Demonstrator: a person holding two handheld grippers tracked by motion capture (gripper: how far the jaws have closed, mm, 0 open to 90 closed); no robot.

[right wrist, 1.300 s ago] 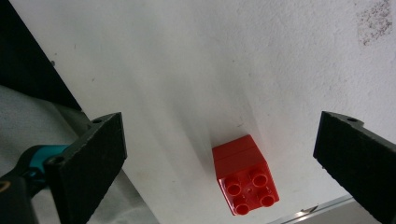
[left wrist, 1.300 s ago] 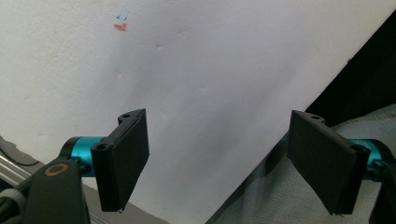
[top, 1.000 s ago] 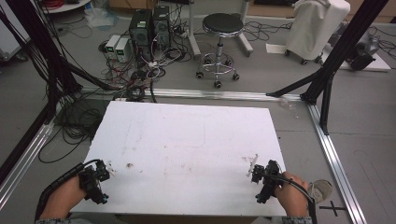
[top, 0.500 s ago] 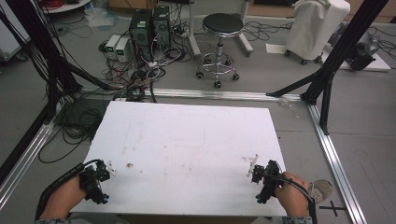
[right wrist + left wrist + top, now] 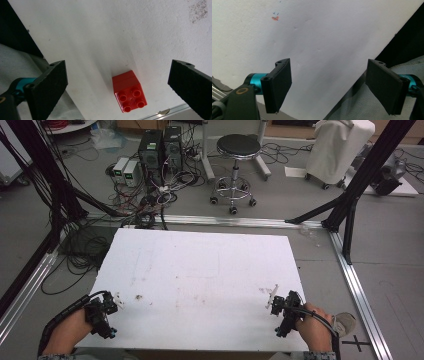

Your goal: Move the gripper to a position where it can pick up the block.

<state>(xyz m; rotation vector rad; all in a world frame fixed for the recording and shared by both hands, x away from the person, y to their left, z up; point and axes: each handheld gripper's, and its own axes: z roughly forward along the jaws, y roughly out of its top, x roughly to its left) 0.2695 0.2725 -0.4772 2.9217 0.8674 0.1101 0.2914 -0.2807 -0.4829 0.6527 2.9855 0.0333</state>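
Now the big flat white table has small dents and smudges. My left gripper hangs over the table's near left corner, its flat black jaws wide apart with nothing between them. My right gripper is over the near right corner, jaws wide too. Between them sits a small shiny red block with four round studs, touching neither jaw.

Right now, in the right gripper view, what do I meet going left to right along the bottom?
Left black jaw of the open tongs → red four-stud brick on the white table → right black jaw.
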